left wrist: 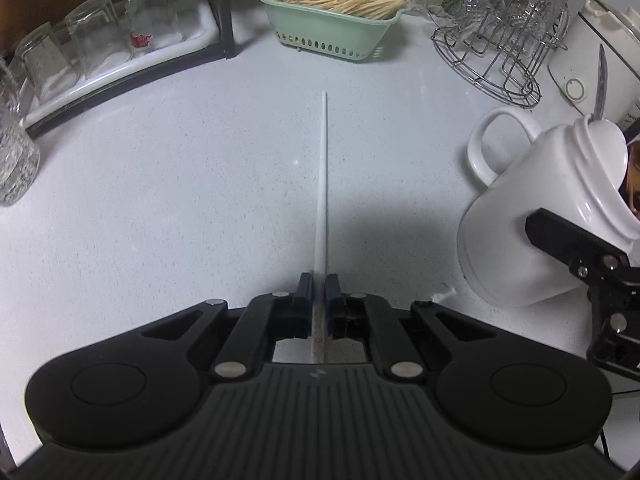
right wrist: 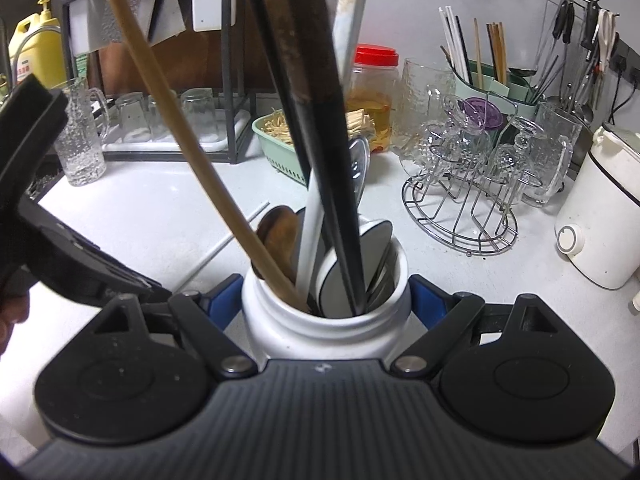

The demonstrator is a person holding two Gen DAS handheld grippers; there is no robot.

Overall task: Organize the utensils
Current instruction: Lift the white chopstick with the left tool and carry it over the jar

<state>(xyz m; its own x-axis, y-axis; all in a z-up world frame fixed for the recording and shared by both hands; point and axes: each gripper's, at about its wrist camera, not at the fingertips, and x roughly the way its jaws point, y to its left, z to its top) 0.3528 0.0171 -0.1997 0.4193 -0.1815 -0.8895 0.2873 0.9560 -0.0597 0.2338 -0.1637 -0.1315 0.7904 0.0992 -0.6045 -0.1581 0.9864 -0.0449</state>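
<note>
While angled steeply downward, left hand-held gripper clenched on white chopstick.

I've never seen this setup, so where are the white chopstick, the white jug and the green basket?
white chopstick point(left wrist: 325, 168), left wrist view, mid-shaft.
white jug point(right wrist: 320, 334), right wrist view, neck.
green basket point(left wrist: 316, 24), left wrist view, front wall.

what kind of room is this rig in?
Most likely a home kitchen counter: upturned drinking glasses draining on a tray, a wire rack of glassware, and a white jug crammed with chopsticks and spoons.
</note>
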